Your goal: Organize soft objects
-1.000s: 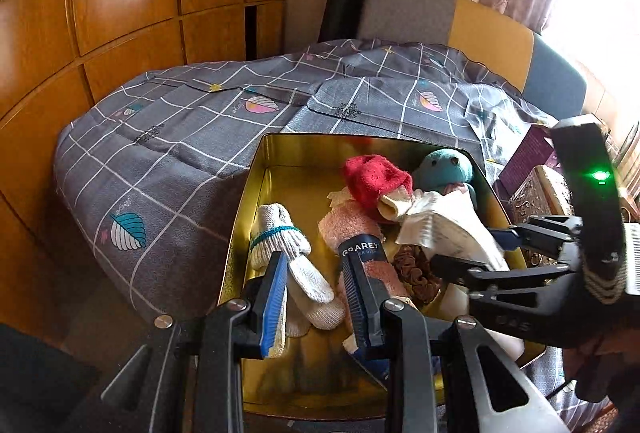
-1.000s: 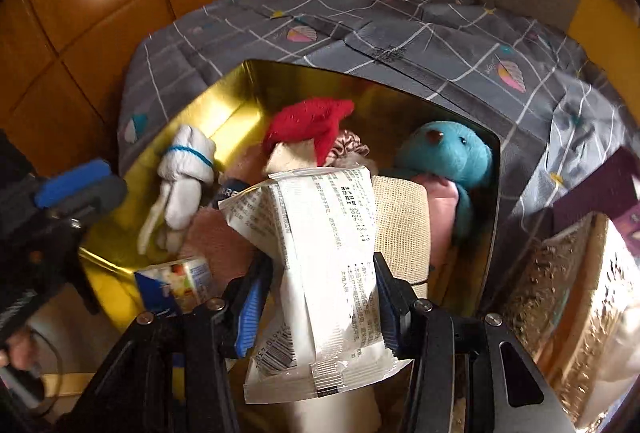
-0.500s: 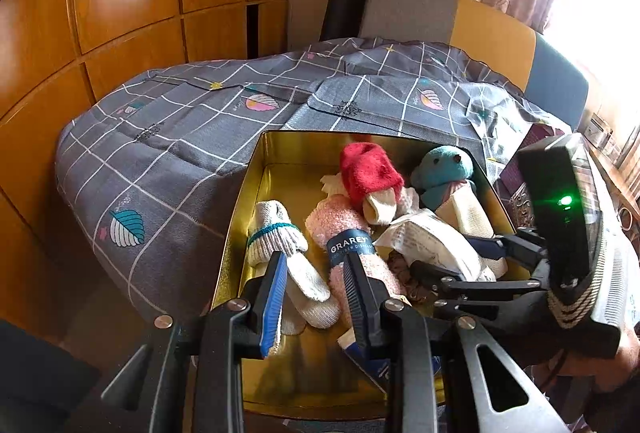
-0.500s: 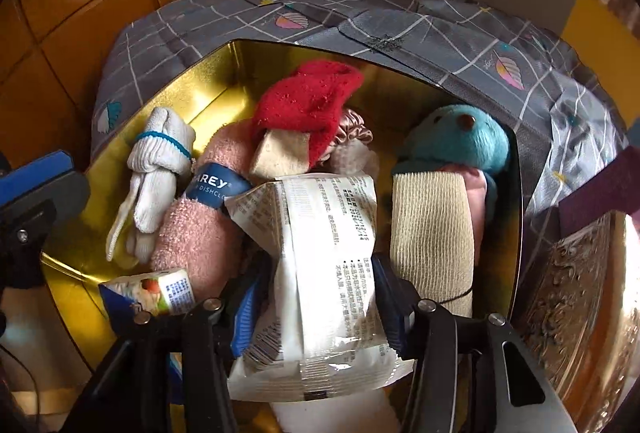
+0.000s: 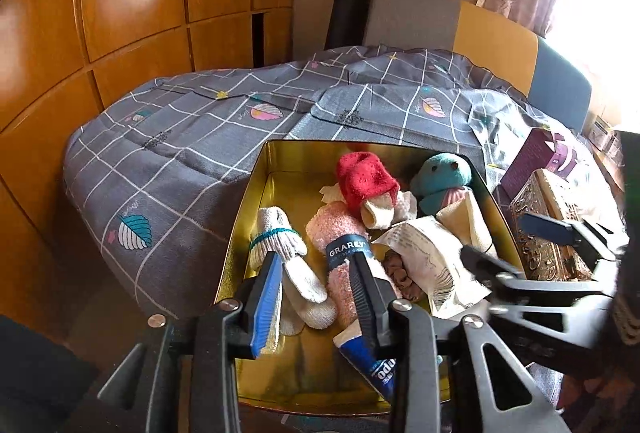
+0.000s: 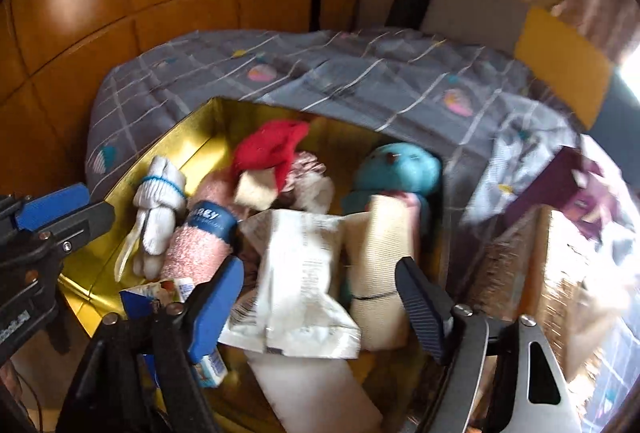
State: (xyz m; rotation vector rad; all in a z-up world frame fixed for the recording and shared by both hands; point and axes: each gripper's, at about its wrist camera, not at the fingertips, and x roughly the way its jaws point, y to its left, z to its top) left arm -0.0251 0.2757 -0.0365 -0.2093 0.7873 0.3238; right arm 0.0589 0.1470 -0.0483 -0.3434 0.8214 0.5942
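A gold tin (image 5: 248, 217) on the bed holds soft things: a white glove bundle (image 5: 280, 241), a pink towel roll (image 5: 340, 229), a red sock (image 5: 366, 179), a teal plush (image 5: 440, 177), a beige bandage roll (image 6: 380, 241) and a white packet (image 6: 300, 273). My right gripper (image 6: 318, 305) hovers over the tin's near end. Its jaws are opening and the packet lies loose between them, clear of both pads. My left gripper (image 5: 316, 293) hangs over the gloves and towel, its jaws opening too and gripping nothing. A blue-and-white carton (image 6: 160, 293) lies under it.
A grey checked bedcover (image 5: 180, 153) spreads behind and left of the tin. An ornate gold box (image 5: 540, 217) and a purple box (image 5: 536, 157) stand at the right. Wooden wall panels (image 5: 120, 13) rise at the left, and a padded headboard (image 5: 440, 21) stands behind.
The right gripper's jaws have spread and let go of the white packet, which now rests in the tin. That gripper has drawn back a little. The left jaws have widened slightly.
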